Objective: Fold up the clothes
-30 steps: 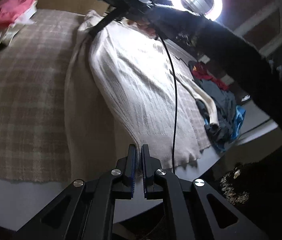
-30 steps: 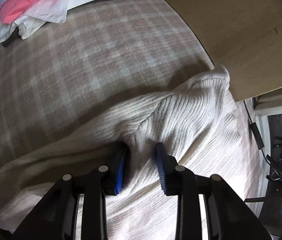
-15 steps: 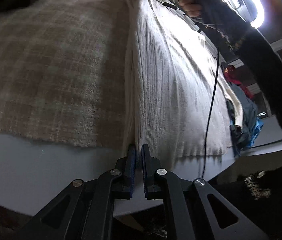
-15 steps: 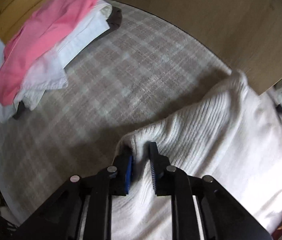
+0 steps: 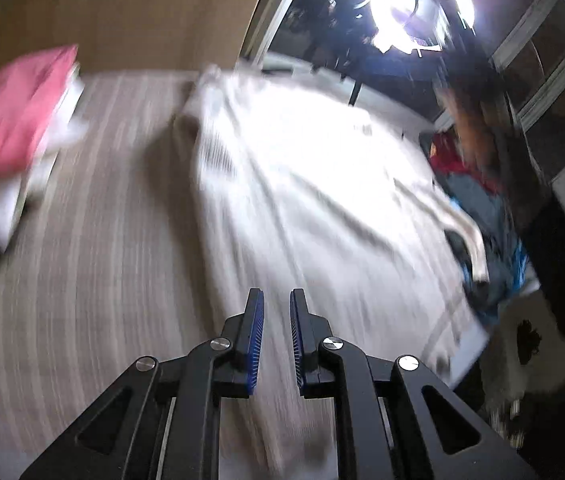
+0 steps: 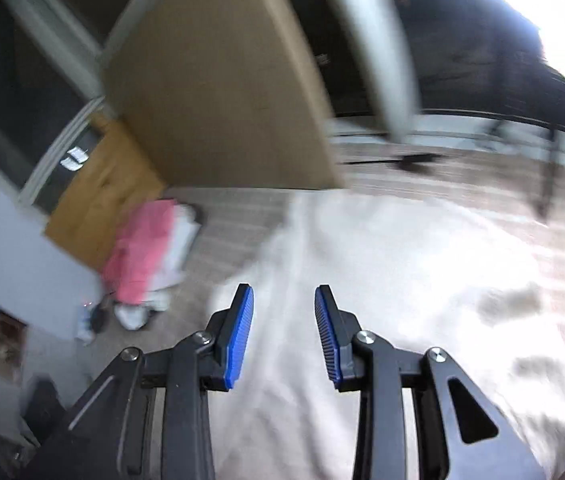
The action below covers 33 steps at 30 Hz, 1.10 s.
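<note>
A cream ribbed sweater [image 5: 302, 184] lies spread on the checked beige cover [image 5: 94, 264] of the bed, folded lengthwise along its left edge. My left gripper [image 5: 276, 300] hovers above its near end; its jaws are opening and nothing is between the blue pads. In the right wrist view the same sweater [image 6: 394, 264] lies below my right gripper [image 6: 284, 298], whose jaws are opening wider, with nothing between them. Both views are blurred by motion.
A folded stack with a pink garment [image 5: 14, 128] on top sits at the bed's far left, seen also as the pink stack [image 6: 142, 252]. Dark, red and blue clothes [image 5: 478, 216] are heaped at the right edge. A ring light [image 5: 418, 4] glares behind; a wooden headboard [image 6: 218, 92] stands at the bed's end.
Both grippers let go of the sweater and pulled back and up from it. The sweater now lies flat, and both pairs of jaws stand apart.
</note>
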Each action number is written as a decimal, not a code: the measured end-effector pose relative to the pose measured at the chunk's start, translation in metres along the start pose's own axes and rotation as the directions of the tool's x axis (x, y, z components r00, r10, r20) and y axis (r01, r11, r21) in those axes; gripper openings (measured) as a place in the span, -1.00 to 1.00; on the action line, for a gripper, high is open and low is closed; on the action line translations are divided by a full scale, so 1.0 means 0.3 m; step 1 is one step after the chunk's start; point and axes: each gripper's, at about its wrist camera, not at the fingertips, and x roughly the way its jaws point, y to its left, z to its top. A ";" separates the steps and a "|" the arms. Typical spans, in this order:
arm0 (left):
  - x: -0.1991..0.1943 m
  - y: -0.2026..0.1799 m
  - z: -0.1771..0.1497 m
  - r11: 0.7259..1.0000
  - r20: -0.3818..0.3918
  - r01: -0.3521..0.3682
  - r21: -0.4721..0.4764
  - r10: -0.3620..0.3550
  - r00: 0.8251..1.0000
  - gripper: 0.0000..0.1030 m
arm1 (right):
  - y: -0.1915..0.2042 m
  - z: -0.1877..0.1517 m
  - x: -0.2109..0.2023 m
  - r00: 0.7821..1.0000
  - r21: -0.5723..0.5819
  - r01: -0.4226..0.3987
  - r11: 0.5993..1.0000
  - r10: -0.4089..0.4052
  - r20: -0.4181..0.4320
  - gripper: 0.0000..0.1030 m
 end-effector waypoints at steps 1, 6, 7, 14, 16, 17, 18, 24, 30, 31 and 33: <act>0.037 0.006 0.065 1.000 0.016 -0.017 0.014 0.017 1.000 -0.78 | -0.032 -0.022 -0.006 1.000 0.005 0.024 1.000 -0.024 -0.005 -0.41; 0.203 0.051 0.291 1.000 0.069 0.004 0.019 -0.005 0.998 -0.78 | -0.086 -0.079 0.078 1.000 0.025 -0.004 1.000 0.004 -0.028 -0.44; 0.235 0.063 0.319 1.000 0.071 -0.011 0.023 0.009 0.997 -0.78 | -0.072 -0.078 0.114 0.999 0.016 -0.019 1.000 0.019 -0.033 -0.44; 0.449 0.249 0.355 0.980 -0.068 -0.193 -0.052 0.189 0.980 -0.82 | 0.086 -0.028 0.414 0.985 -0.068 -0.073 0.995 0.061 -0.161 -0.44; 0.427 0.290 0.344 0.976 -0.064 -0.200 -0.088 0.195 0.979 -0.94 | 0.139 -0.009 0.468 0.977 -0.075 -0.084 0.994 0.067 -0.201 -0.44; 0.389 0.298 0.334 0.977 -0.047 -0.182 -0.110 0.178 0.983 -0.97 | 0.173 -0.004 0.488 0.974 -0.090 -0.090 0.992 0.069 -0.215 -0.44; 0.338 0.300 0.320 0.979 -0.026 -0.153 -0.137 0.151 0.988 -0.93 | 0.210 0.001 0.506 0.971 -0.109 -0.096 0.989 0.069 -0.227 -0.44; -0.024 0.200 0.077 0.992 0.056 -0.085 -0.094 0.091 0.994 -0.34 | 0.455 -0.019 0.628 0.946 -0.290 -0.039 0.956 -0.058 -0.320 -0.25; -0.141 0.115 -0.269 0.986 -0.093 -0.031 -0.161 0.017 0.996 -0.11 | 0.558 -0.107 0.769 0.896 -0.442 0.122 0.889 -0.289 -0.336 -0.23; -0.122 0.096 -0.323 0.985 -0.125 -0.029 -0.167 0.008 0.992 -0.09 | 0.561 -0.112 0.767 0.893 -0.444 0.133 0.886 -0.301 -0.333 -0.23; -0.061 0.056 -0.404 0.988 -0.178 -0.021 -0.156 -0.008 0.984 -0.09 | 0.555 -0.107 0.740 0.895 -0.432 0.145 0.890 -0.304 -0.327 -0.23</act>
